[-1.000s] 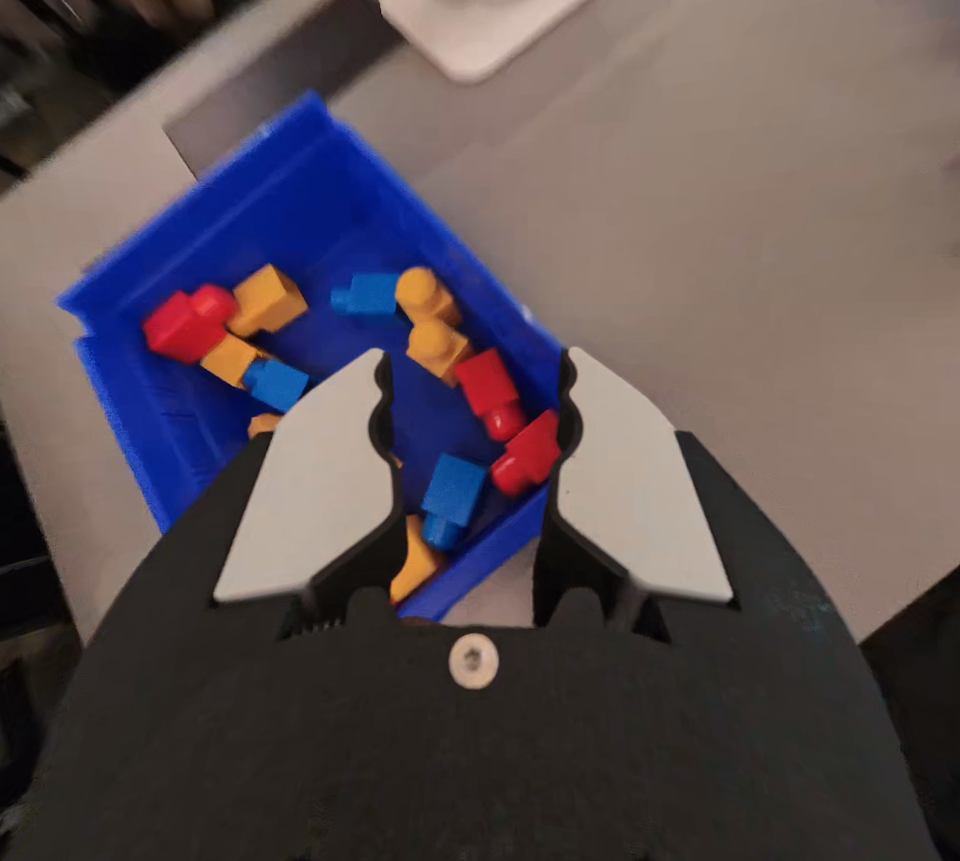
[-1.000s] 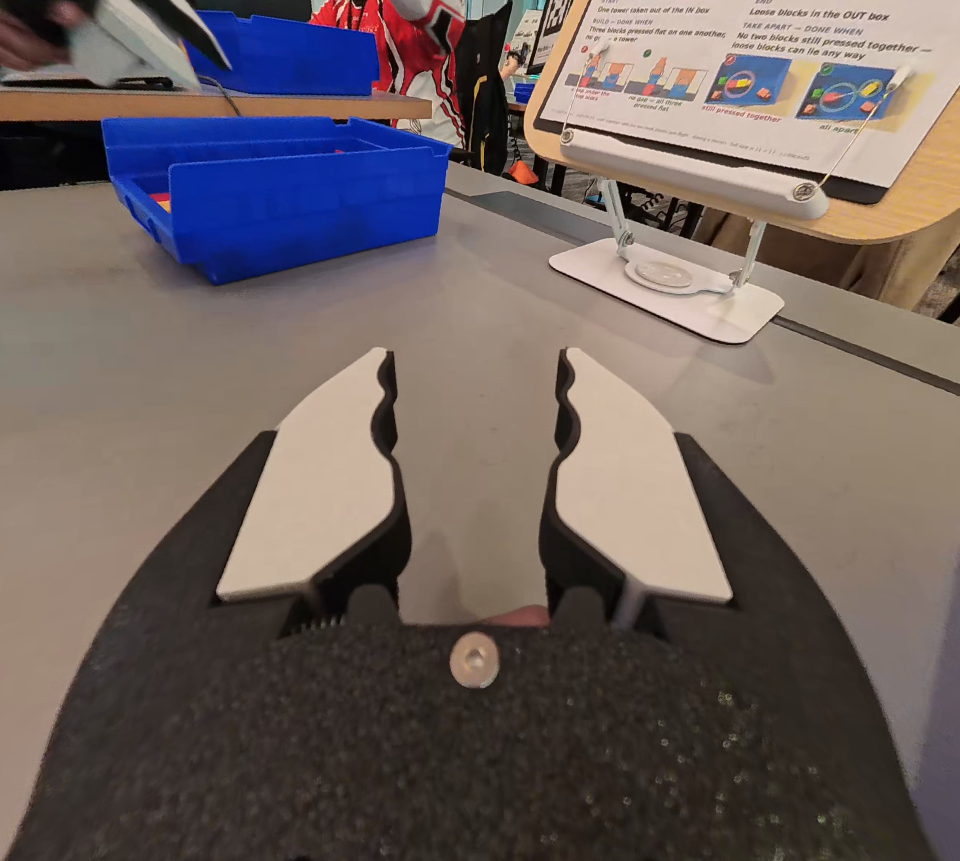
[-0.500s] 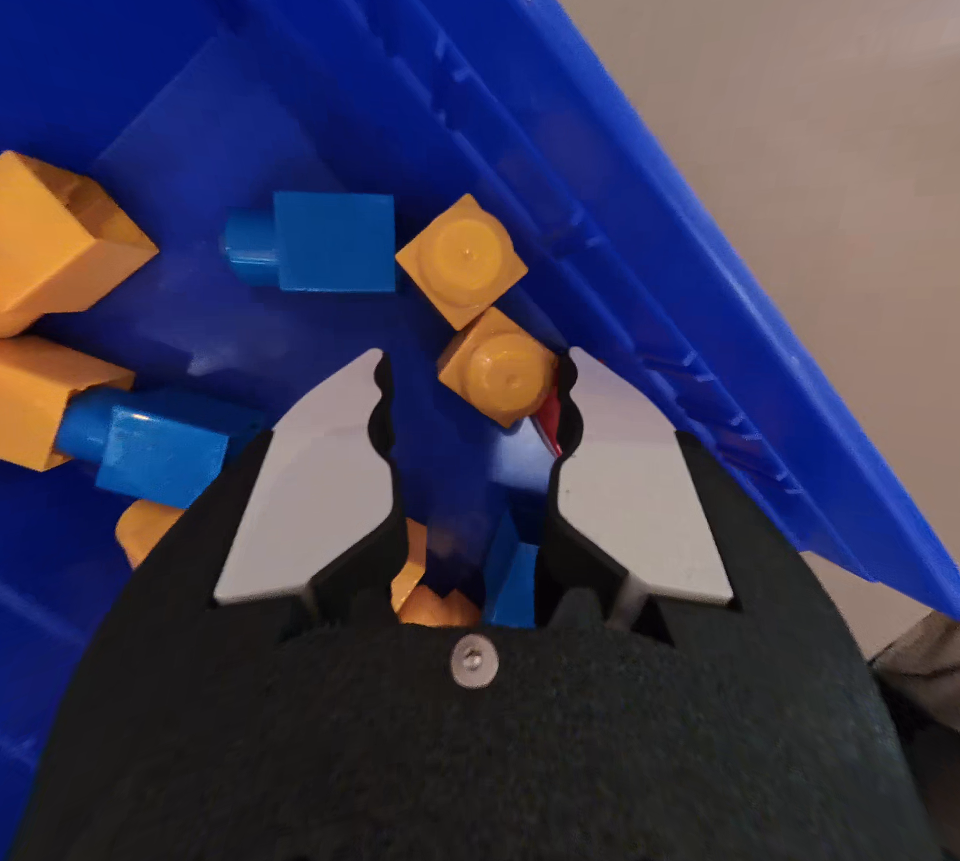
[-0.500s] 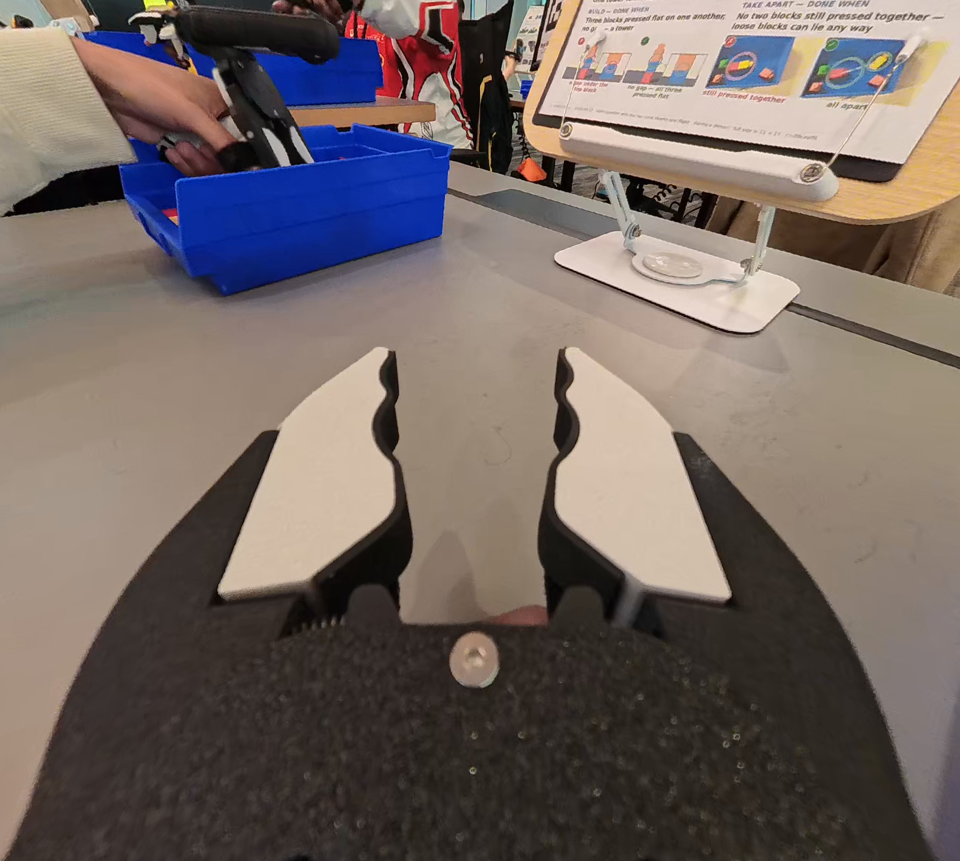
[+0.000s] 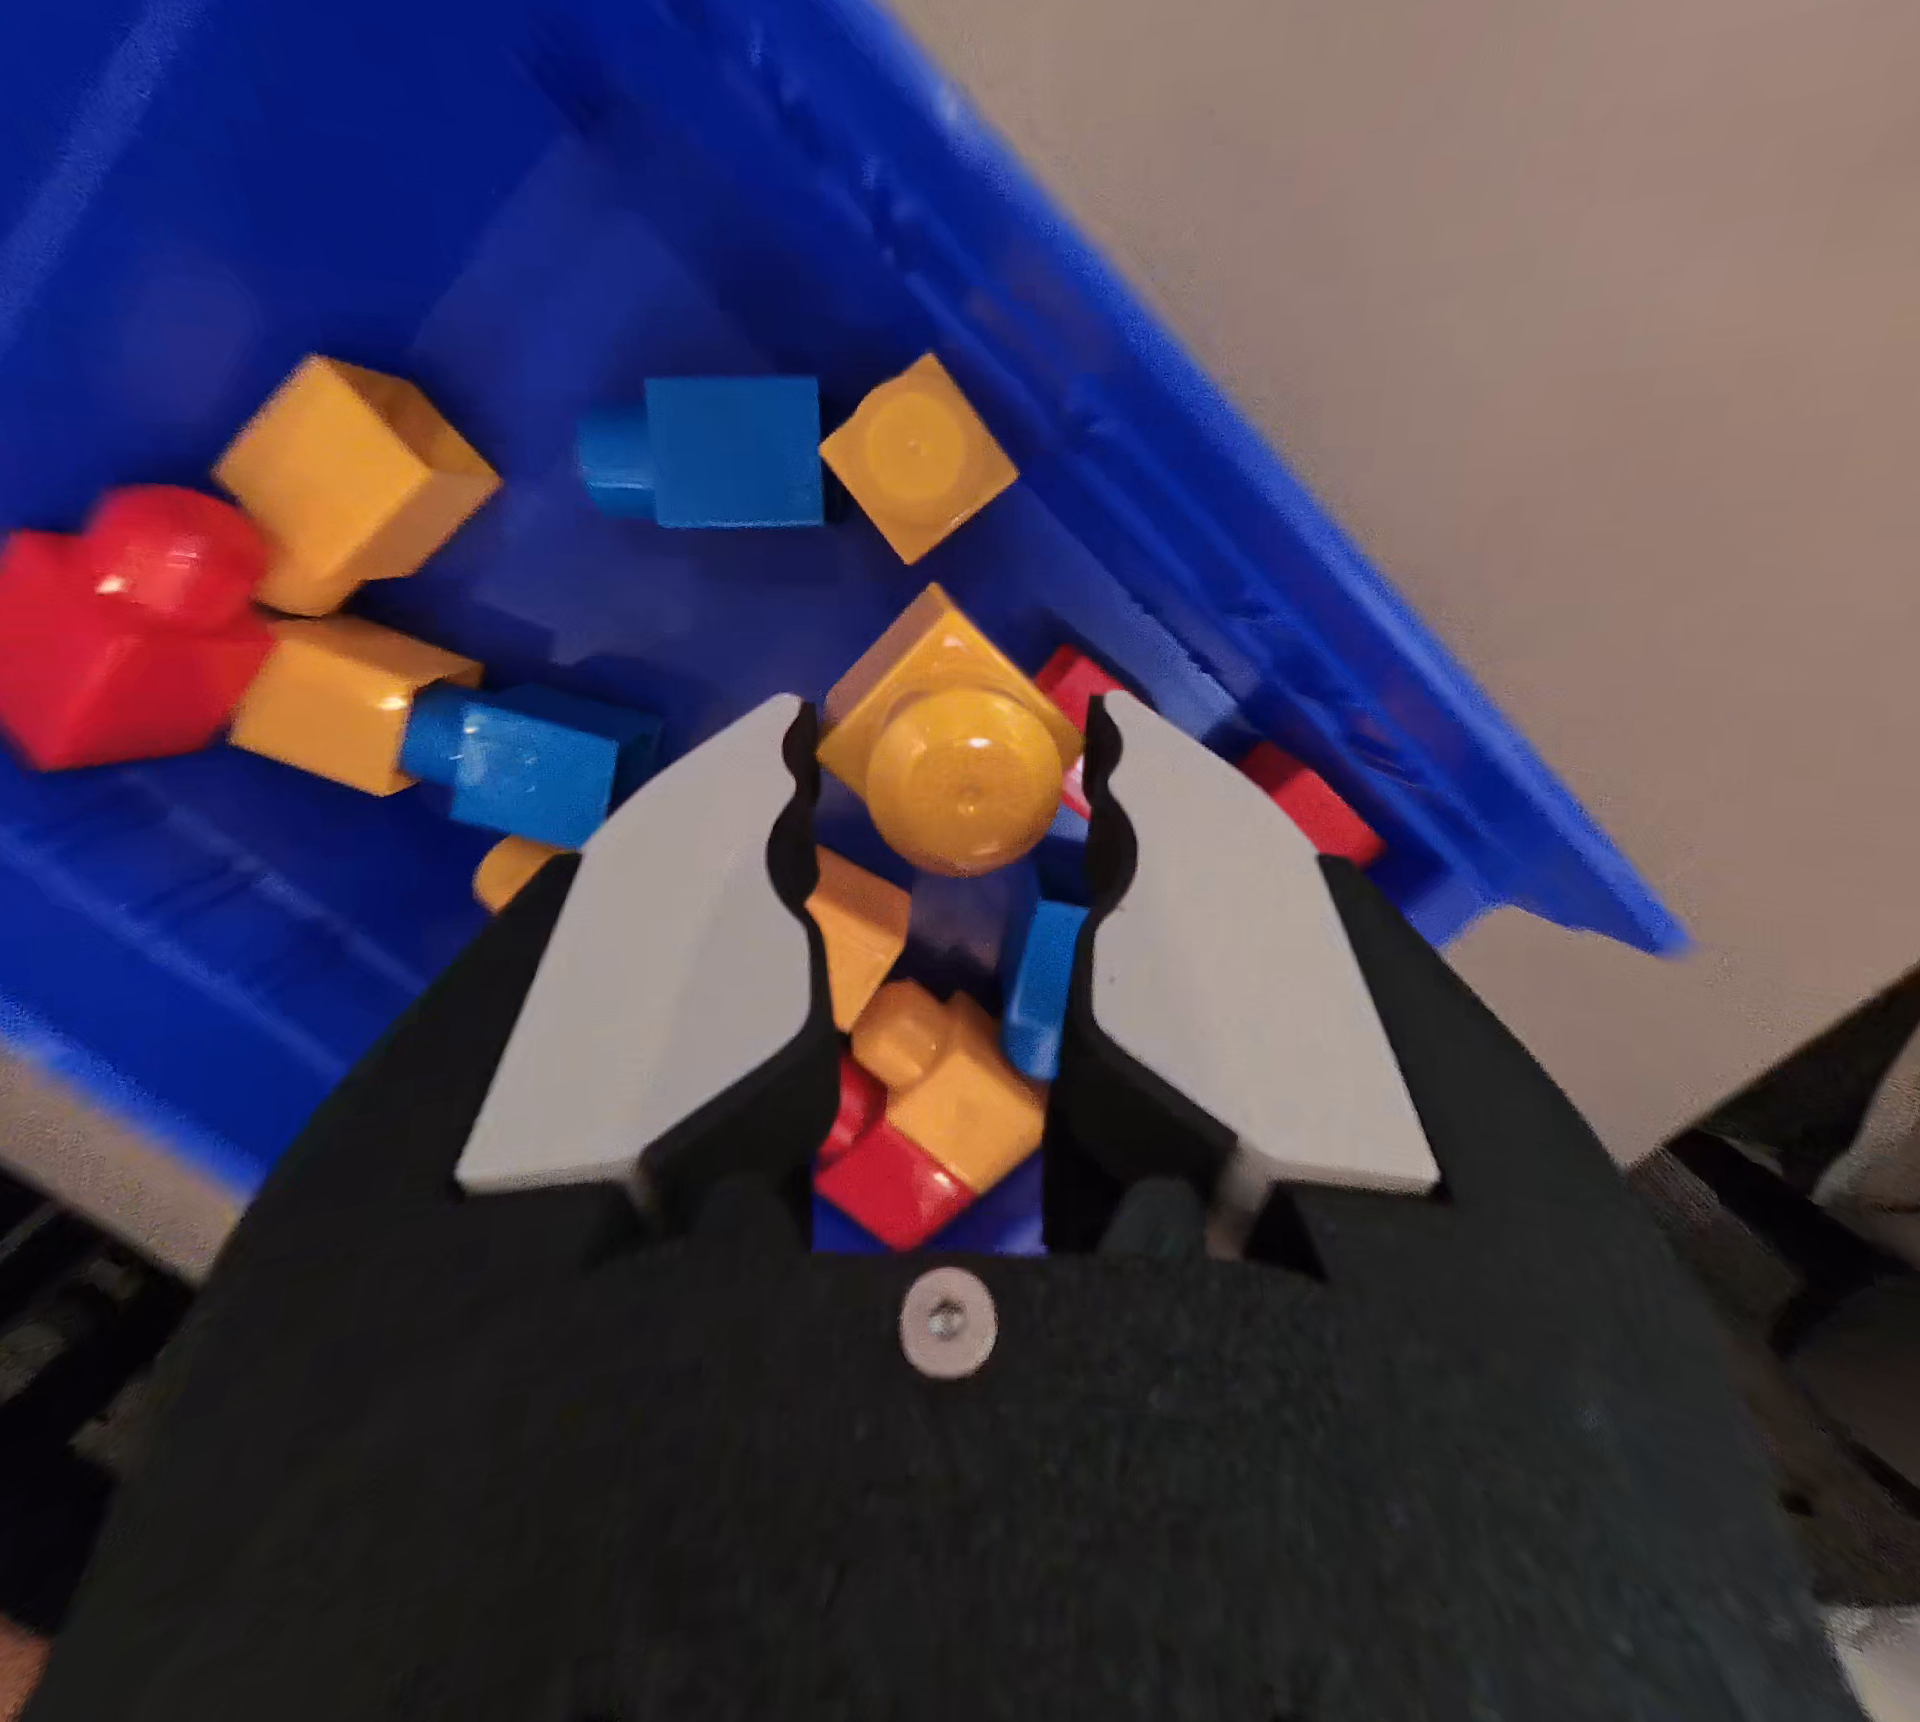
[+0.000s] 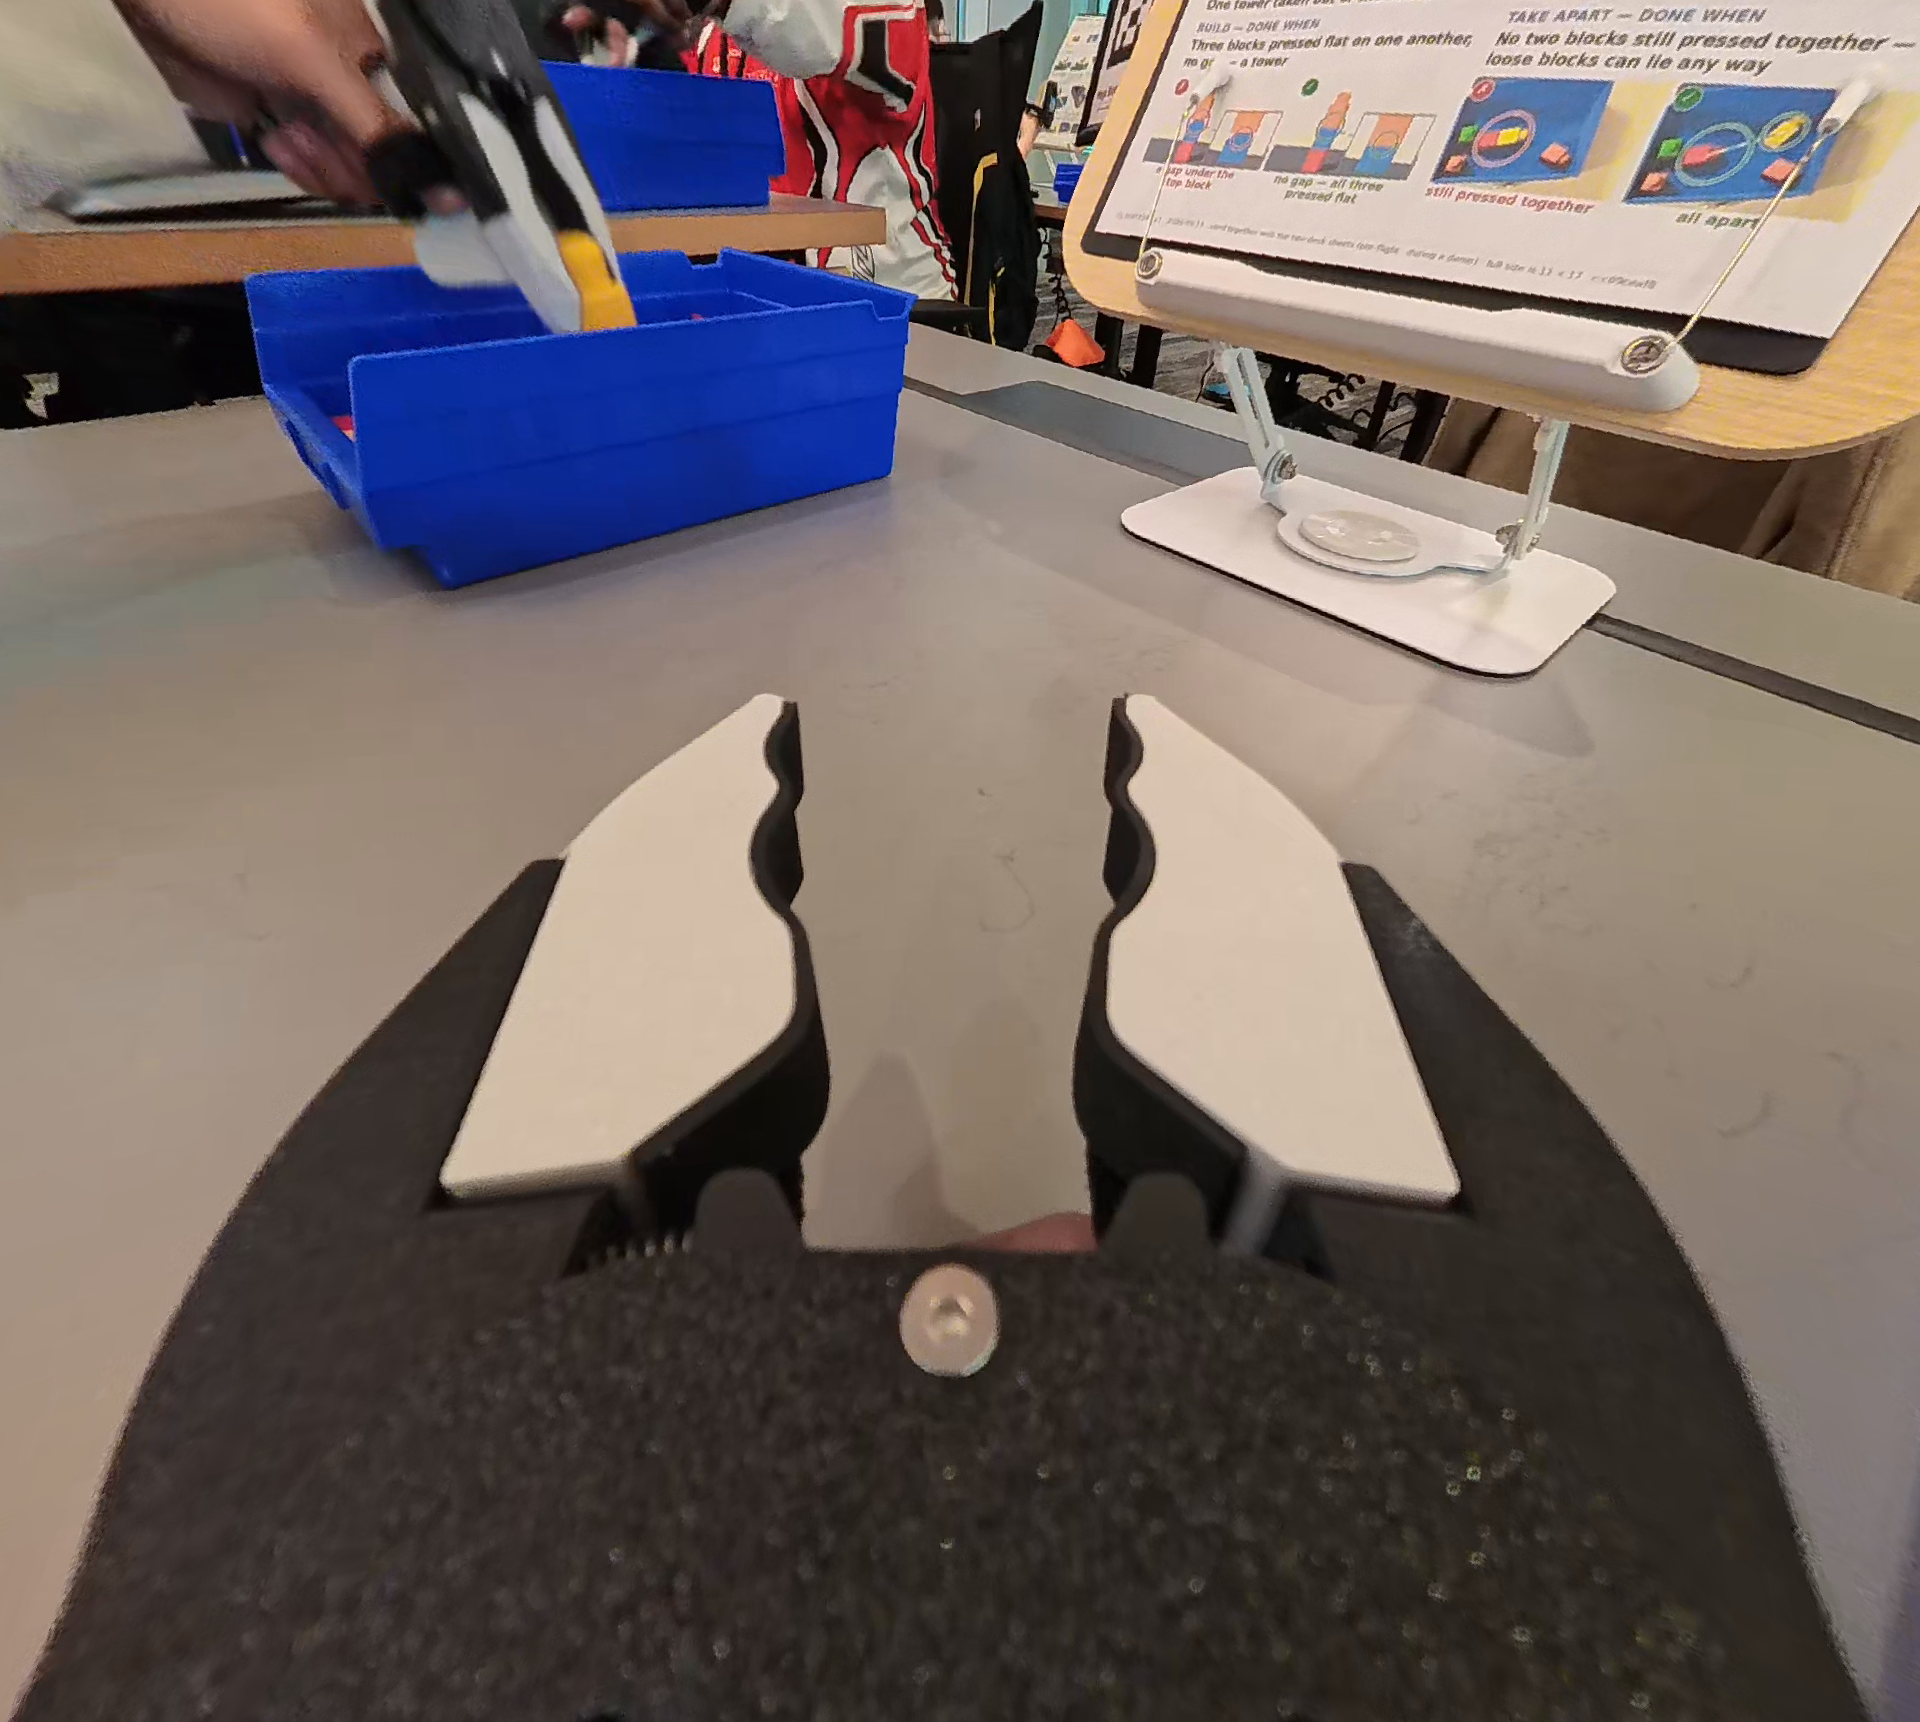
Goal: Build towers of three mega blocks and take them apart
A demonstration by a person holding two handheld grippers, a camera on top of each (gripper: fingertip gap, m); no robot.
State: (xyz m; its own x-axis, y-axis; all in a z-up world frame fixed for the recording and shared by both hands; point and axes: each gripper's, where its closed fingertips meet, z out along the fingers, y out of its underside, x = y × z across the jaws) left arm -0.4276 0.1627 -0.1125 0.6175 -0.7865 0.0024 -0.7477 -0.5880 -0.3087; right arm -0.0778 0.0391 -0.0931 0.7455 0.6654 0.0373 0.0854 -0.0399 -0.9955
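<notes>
**First block lifted from the bin**

A grey tabletop is seen to carry everything. Behind it, other tables, a further blue bin, chairs and a person in a red and white top are made out; much of this is blurred.

On the tabletop a blue bin is set, with a stand bearing an instruction sheet well to its right. Loose yellow, red and blue blocks lie scattered inside the bin.

The picking-up step is judged to be in hand. Above the bin, a yellow block is pinched between the fingers of the left gripper, stud toward the camera, and is seen clear of the bin rim in the right wrist view. In front of the bin, the right gripper is held low over bare tabletop, its fingers spread with nothing between them.

Next, the block is expected to be carried out of the bin and stood stud-up on the tabletop, so that a second block can be pressed on flat.
</notes>
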